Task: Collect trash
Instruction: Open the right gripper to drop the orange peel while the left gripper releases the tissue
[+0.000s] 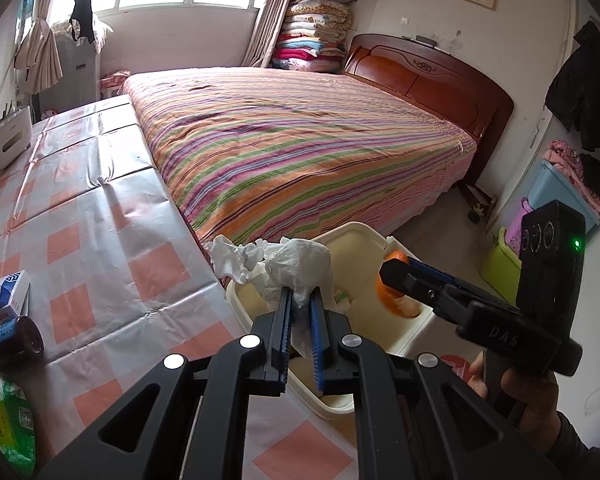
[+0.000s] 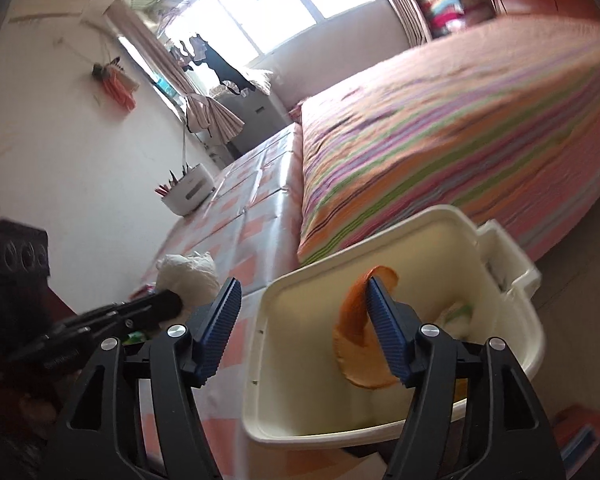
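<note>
Beside a striped bed (image 1: 300, 140), a checked table (image 1: 112, 248) is seen with a cream bin (image 2: 380, 292) at its edge. Crumpled tissue (image 1: 300, 264) is pinched by the left gripper (image 1: 300, 308) over the bin's rim. The right gripper (image 2: 300, 320) is spread wide above the bin, an orange peel (image 2: 356, 340) lying against one finger.

The left tool (image 1: 300, 300) covers the lower part of the crumpled tissue (image 1: 300, 264), and its frame hides the near rim of the cream bin (image 1: 352, 240). In the right wrist view the orange peel (image 2: 356, 344) is partly behind the right tool's (image 2: 304, 320) right finger, and the scraps at the bin's bottom are too blurred to name. A green packet (image 1: 4, 428) on the surface (image 1: 100, 240) is cut off by the left wrist view's left edge, and the print on the small box (image 1: 12, 288) beside it is too small to read. The bed's (image 2: 460, 120) far end is smeared in the right wrist view.
</note>
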`<action>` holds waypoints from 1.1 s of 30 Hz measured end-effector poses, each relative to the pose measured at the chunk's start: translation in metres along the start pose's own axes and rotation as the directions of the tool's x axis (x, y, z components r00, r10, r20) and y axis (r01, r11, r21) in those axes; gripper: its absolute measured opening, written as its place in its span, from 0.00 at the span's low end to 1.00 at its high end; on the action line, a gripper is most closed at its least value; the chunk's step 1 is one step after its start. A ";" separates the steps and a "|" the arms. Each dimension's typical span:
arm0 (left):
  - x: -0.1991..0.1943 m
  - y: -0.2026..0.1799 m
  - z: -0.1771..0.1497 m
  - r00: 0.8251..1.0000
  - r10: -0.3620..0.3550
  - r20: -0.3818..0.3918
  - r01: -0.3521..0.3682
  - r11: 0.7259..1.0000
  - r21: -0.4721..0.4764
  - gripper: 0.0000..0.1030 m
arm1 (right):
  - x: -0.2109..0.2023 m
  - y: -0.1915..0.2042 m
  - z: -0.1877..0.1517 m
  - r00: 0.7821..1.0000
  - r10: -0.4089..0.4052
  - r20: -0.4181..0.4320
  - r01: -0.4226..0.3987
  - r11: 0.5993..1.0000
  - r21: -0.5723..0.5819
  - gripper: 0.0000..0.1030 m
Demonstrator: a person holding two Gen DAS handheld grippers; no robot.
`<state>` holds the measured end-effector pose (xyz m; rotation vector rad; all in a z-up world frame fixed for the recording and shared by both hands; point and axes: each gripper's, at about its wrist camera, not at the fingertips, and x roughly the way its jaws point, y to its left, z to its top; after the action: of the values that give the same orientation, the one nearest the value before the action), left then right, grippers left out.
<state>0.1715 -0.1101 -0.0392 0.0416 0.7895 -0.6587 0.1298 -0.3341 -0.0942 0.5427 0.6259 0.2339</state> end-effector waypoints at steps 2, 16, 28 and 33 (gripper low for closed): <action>0.002 -0.001 0.000 1.000 0.004 -0.005 -0.004 1.000 0.000 0.09 | -0.003 -0.002 0.002 1.000 0.008 0.021 -0.008 1.000 0.008 0.62; 0.030 -0.014 0.005 0.998 0.005 -0.056 -0.004 1.000 0.026 0.09 | -0.039 0.003 0.010 0.979 -0.024 0.201 0.029 0.999 -0.025 0.63; 0.073 -0.032 0.012 0.993 0.026 -0.119 -0.020 0.998 0.055 0.11 | -0.069 -0.020 0.014 0.939 -0.069 0.337 0.050 0.997 0.064 0.66; 0.078 -0.036 0.014 0.993 0.030 -0.114 -0.026 0.999 0.038 0.63 | -0.060 -0.010 0.009 0.940 -0.061 0.337 0.046 0.998 0.052 0.66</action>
<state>0.2007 -0.1839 -0.0740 0.1244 0.8855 -0.6487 0.0883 -0.3680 -0.0638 0.5905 0.3101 0.0721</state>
